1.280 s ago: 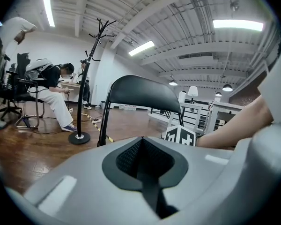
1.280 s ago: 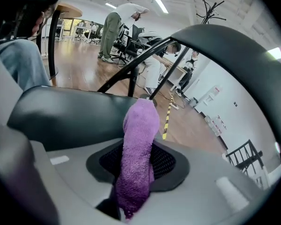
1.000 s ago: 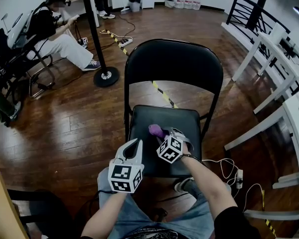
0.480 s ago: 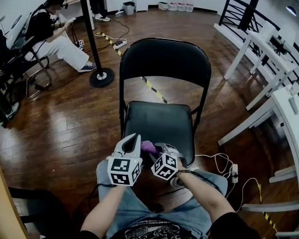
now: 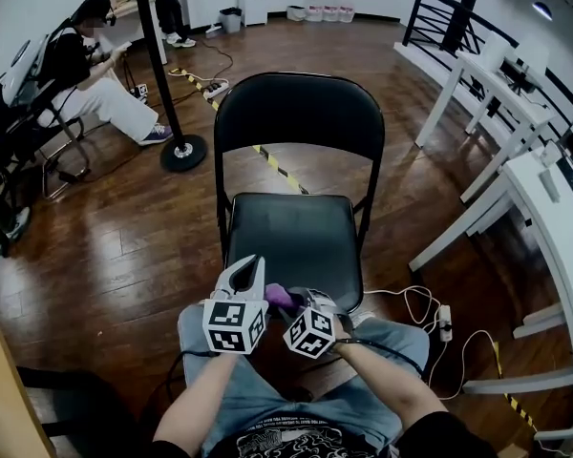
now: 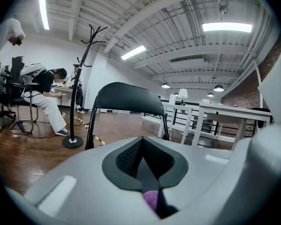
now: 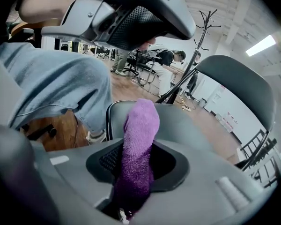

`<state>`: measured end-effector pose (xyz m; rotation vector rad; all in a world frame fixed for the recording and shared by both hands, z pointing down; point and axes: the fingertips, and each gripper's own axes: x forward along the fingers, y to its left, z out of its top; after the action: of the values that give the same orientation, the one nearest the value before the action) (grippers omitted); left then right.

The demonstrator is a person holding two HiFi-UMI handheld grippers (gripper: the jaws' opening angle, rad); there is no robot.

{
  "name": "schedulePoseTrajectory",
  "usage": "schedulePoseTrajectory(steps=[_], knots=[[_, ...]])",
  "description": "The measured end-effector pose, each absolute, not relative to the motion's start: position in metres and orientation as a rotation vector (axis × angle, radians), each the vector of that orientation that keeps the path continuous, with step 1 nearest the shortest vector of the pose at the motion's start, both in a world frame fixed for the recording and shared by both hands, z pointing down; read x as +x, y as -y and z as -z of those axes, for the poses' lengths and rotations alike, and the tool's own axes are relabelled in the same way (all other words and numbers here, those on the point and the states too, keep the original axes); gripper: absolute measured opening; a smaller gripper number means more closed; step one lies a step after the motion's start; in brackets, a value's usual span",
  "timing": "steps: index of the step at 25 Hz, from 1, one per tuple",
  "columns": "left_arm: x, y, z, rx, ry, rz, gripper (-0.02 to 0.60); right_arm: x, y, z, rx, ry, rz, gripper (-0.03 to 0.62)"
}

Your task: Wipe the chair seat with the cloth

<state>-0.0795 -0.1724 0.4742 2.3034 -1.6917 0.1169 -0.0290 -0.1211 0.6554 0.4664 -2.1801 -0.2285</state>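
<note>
The black folding chair stands in front of me, its seat (image 5: 288, 232) bare and its backrest (image 5: 299, 113) upright. My right gripper (image 5: 294, 301) hovers at the seat's front edge, shut on a purple cloth (image 5: 278, 296). In the right gripper view the cloth (image 7: 139, 144) sticks out long between the closed jaws of that gripper (image 7: 136, 175). My left gripper (image 5: 250, 265) is close beside it on the left, over the same front edge, with its jaws shut. The left gripper view looks along the left gripper (image 6: 145, 168) at the backrest (image 6: 126, 100); a bit of purple cloth (image 6: 151, 200) shows below the jaws.
My knees in jeans (image 5: 267, 389) are just under the grippers. A coat stand (image 5: 179, 149) and a seated person (image 5: 91, 60) are at the far left. White tables (image 5: 525, 175) stand on the right. Cables and a power strip (image 5: 445, 322) lie on the wood floor beside the chair.
Both grippers have drawn back toward me, from the middle of the seat to its front edge, with the cloth still in the right one. The left gripper has closed in beside the right.
</note>
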Motion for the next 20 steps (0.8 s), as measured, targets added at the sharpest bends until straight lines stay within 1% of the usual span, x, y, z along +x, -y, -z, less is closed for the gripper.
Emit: schedulePoseTrajectory(steps=[9,16,20], knots=[[-0.074,0.174,-0.471,2.313,1.680,-0.105,0.005,-0.024,0.147,-0.628,0.515,2.210,0.280,0.118],[-0.074,0.185,-0.457,2.336,1.675,-0.068,0.005,-0.002,0.237,-0.577,0.632,2.178,0.413,0.118],[-0.072,0.197,-0.454,2.361,1.664,-0.077,0.005,0.008,0.292,-0.563,0.688,2.131,0.462,0.118]])
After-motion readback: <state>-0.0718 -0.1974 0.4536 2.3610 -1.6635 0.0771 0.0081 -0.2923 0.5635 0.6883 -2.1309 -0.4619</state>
